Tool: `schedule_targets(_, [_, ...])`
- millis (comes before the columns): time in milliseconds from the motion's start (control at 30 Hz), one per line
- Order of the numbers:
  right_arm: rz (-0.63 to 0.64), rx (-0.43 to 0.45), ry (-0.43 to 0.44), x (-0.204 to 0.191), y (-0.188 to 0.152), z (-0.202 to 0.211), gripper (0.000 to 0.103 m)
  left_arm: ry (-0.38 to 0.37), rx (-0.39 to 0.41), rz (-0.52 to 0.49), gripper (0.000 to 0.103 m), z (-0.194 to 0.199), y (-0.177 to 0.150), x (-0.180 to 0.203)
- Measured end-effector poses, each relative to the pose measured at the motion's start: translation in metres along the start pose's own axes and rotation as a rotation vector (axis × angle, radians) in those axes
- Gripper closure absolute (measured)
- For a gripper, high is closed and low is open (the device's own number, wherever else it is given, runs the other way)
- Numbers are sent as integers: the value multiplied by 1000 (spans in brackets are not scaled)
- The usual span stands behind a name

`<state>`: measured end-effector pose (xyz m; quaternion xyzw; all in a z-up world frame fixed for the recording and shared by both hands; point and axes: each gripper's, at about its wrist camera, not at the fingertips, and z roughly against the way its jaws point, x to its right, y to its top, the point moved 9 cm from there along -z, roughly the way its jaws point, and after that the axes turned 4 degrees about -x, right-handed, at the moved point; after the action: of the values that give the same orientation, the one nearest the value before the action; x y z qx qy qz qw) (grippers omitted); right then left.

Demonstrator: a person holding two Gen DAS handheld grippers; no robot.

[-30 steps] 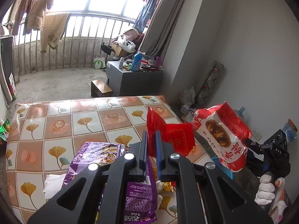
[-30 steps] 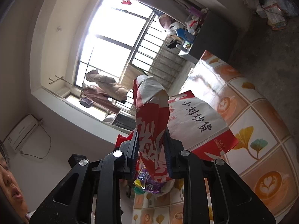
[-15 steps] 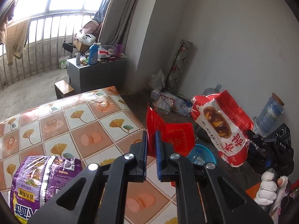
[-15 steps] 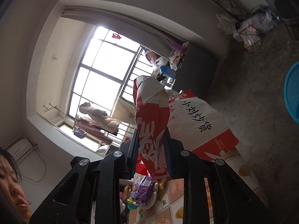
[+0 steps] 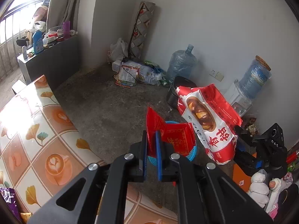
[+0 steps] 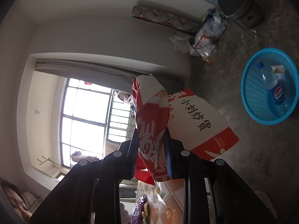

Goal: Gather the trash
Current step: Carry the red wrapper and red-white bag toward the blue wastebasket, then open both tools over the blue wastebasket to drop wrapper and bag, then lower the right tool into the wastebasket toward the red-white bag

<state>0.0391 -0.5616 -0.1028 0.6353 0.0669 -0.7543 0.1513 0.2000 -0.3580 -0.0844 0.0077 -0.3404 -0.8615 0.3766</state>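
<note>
1. The left claw (image 5: 151, 155) is clamped on a red wrapper (image 5: 172, 137), pinching its near edge between the pads. The wrapper looks light, thin and crinkly, likely slippery; an edge pinch suits it, though it could slide out.
2. Its free end fans out ahead and to the right of that claw, long axis running away from the pads.
3. The right claw (image 6: 151, 154) is clamped on a red and white snack bag (image 6: 152, 115), squeezing its soft lower body. It looks empty and easily crushed.
4. The bag's long axis runs straight out from the pads, with its folded end farthest from them.
5. Farther ahead, right of this claw, a blue basket (image 6: 248, 100) sits on the floor holding a bottle (image 6: 276, 91).
6. The tabletop (image 5: 37, 123) lies left of the left claw.
</note>
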Motion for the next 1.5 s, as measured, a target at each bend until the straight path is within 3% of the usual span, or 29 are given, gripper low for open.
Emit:
schedule_targets(200, [-245,20,56,67,43,-13,78,-15,-110,-50,95,-80,11,33])
schedule_targets(267, [-325,47,47,99,61,-18,73,-13,-137,-63,95,-108,15,42])
schedule_targets(300, [-360,54,48,118,71,-21,60,-17,-156,-62,95,-123,15,46])
schedule_targets(333, [-409,63,32,143,79,-23,46,-27,-180,-58,95,-140,14,49])
schedule_targets(433, [-532,119,-184,223,88,-12,45,-17,-248,-38,95,-187,8,56])
schedule_targets(500, [-591,157,-230,250,85,1,45,-24,-280,-21,95,-206,3,61])
schedule_targets(733, [-539,242,-205,236,86,33,45,-82,-269,-23,94,-225,12,84])
schedule_targets(800, [-495,255,-192,220,89,35,45,-117,-274,-1,86,-229,15,93])
schedule_targets(833, [-471,255,-193,212,90,35,45,-139,-273,10,67,-230,18,97])
schedule_targets(867, [-445,254,-198,206,93,32,45,-155,-266,19,46,-231,20,101])
schedule_targets(900, [-419,249,-202,200,95,30,45,-158,-255,25,42,-230,22,104])
schedule_targets(1133, [-310,238,-226,174,88,33,45,-175,-186,8,38,-190,31,107])
schedule_targets(1333, [-227,219,-267,155,80,31,45,-160,-74,0,35,-117,43,80])
schedule_targets(1500, [-102,156,-374,142,75,9,49,-130,10,15,32,-49,44,49])
